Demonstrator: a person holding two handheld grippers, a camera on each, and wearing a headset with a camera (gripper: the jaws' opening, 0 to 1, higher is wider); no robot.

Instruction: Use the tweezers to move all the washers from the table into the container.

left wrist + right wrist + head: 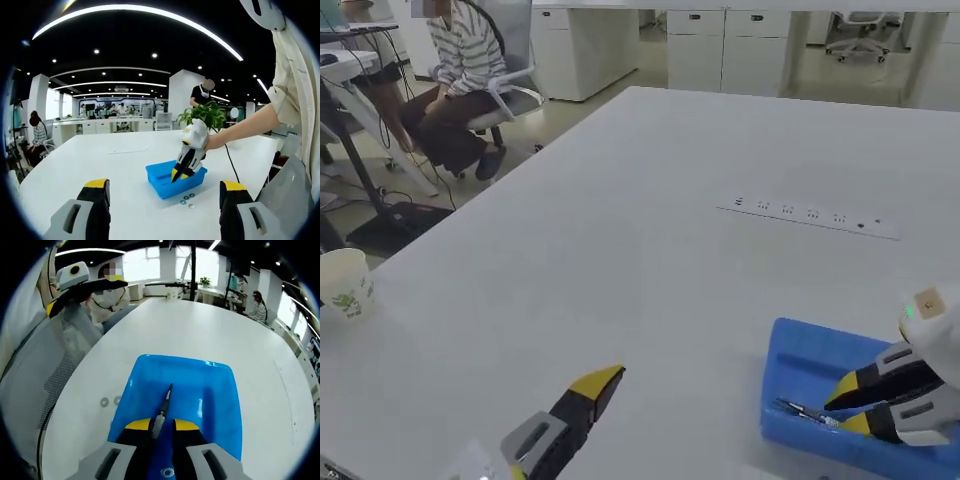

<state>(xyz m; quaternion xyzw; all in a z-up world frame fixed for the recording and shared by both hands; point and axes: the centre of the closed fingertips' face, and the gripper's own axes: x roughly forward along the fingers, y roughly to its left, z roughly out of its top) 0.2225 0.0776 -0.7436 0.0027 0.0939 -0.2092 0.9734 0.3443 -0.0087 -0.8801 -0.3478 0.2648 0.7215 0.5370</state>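
At the white worktop (pixel 650 250), we see the right claw (pixel 845 405) clenched on the tweezers (pixel 805 410), their tips poised over the blue bin (pixel 800 345). The left claw (pixel 595 385) sits low and well apart from it.

The left gripper view gives what the head view lacks: the left claw (pixel 165 192) released, jaws wide and holding nothing. It also shows the washers (pixel 187 199) on the worktop just beside the bin (pixel 165 187), on the side facing that claw. The right claw (pixel 187 162) hangs above the bin there, and a plant (pixel 205 115) stands behind.

The right gripper view looks down the tweezers (pixel 162 412), which are pinched in the right claw (pixel 161 425) and point into the bin (pixel 215 390). Washers (pixel 110 401) lie close outside one of its walls.

The worktop runs broad and bare between the left claw and the bin. A power strip (pixel 810 215) lies farther back, and a cup (pixel 345 280) stands near the left edge. The bin sits close to the near edge.

We count two claws, one pair of tweezers and one bin. Two washers show from the right claw. About four show from the left, too small to count surely.
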